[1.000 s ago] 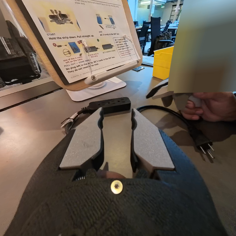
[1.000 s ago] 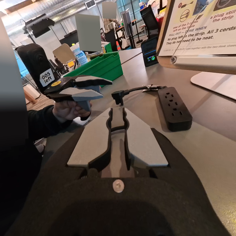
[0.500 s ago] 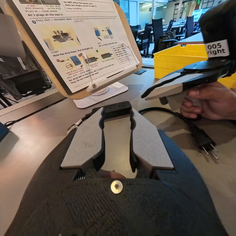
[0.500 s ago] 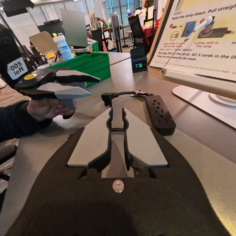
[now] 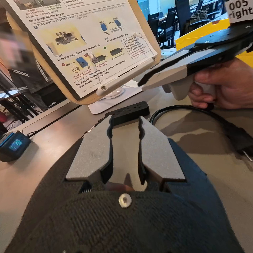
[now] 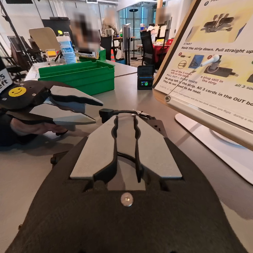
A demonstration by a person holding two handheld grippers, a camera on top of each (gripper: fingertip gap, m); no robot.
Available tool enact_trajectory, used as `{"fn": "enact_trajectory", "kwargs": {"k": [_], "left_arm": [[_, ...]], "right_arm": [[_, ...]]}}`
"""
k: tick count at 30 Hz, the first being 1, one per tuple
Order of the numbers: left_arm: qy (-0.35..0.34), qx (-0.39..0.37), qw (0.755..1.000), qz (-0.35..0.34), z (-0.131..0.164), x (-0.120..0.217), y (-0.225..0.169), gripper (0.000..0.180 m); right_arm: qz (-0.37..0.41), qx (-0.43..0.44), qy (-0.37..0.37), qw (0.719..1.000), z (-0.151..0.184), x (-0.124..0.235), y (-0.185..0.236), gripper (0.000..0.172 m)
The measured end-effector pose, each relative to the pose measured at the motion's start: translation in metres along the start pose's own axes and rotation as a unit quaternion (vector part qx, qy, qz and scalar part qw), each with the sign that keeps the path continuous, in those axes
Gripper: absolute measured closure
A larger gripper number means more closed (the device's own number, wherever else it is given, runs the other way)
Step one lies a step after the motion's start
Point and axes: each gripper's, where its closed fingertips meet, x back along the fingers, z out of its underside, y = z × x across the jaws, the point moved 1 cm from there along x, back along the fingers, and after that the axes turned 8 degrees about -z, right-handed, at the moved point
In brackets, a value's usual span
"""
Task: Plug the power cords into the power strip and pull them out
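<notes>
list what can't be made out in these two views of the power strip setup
- Power strip, right wrist view: most sockets hidden behind the right hand-held gripper.
- Black cord's plug, left wrist view: prongs cut off by the right edge.
- Yellow bin, left wrist view: inside hidden by its wall and the other gripper.

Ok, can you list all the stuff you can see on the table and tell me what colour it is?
power strip: one, black, table middle, sockets empty
power cord: one, black, lying loose right of the strip, plug unplugged
strip's own cable: one, black braided, angled plug at its end
instruction board: one, wooden, white stand, behind the strip
green bin: one, far left
yellow bin: one, far right
small screen device: one, black, beside the board
table: one, grey
left gripper: one, grey, open, empty
right gripper: one, grey, open, empty
</notes>
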Motion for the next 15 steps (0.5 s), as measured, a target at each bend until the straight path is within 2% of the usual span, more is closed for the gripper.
{"fn": "enact_trajectory", "kwargs": {"k": [10,13,15], "left_arm": [[-0.003,0.019,1.0,0.018,-0.007,0.004,-0.002,0.147],[-0.004,0.021,1.0,0.02,-0.007,0.005,0.001,0.147],[0.003,0.029,0.999,0.02,-0.005,0.004,0.005,0.147]], "right_arm": [[-0.011,-0.008,0.025,1.0,0.009,0.004,0.008,0.152],[0.005,-0.013,0.047,0.999,0.015,0.003,0.001,0.152],[0.032,-0.006,0.076,0.997,0.022,0.003,-0.011,0.146]]}}
